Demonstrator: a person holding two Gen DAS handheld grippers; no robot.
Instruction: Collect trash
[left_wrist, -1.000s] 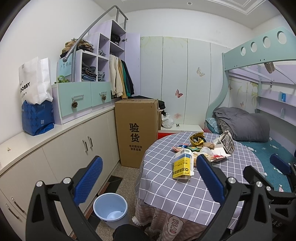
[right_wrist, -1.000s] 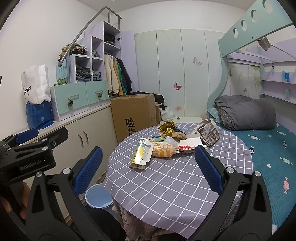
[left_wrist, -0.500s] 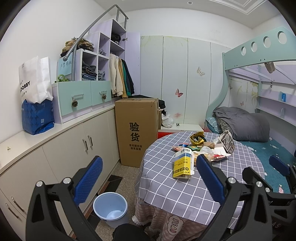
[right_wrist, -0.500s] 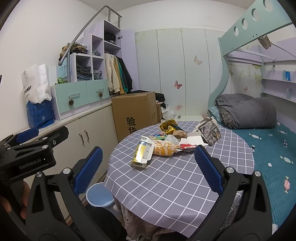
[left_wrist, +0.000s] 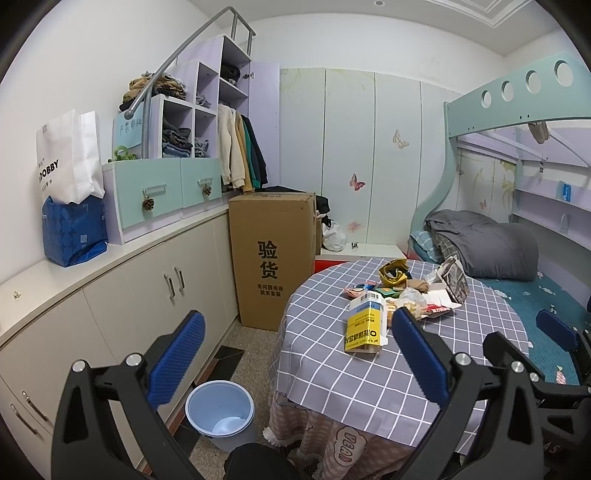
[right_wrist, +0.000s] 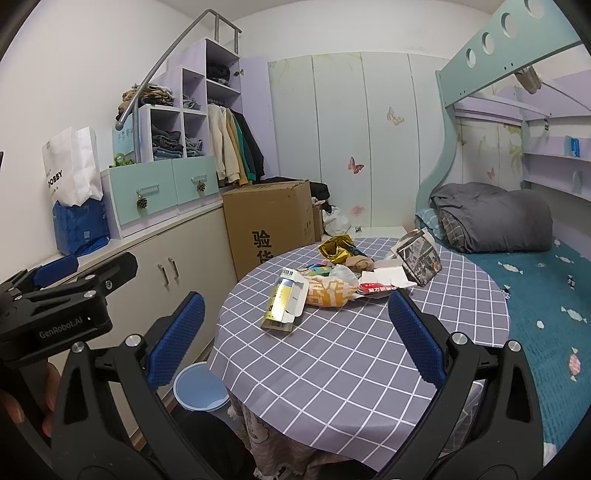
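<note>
Both tongs are spread wide with nothing in them. The right gripper (right_wrist: 295, 339) hangs short of the yellow carton (right_wrist: 284, 301), which lies ahead between its pads on the checked tablecloth (right_wrist: 351, 354). The left gripper (left_wrist: 295, 354) has the blue bin (left_wrist: 219, 415) on the floor low between its pads. My worry: the carton's open flap folds under a squeeze and it slips, or a low approach snags the cloth and drags the wrapper pile (right_wrist: 351, 273) just beyond.

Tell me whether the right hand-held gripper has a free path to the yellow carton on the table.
Probably yes. The right hand-held gripper is open and empty, and only bare checked tablecloth lies between it and the yellow carton, the nearest piece of litter.
</note>
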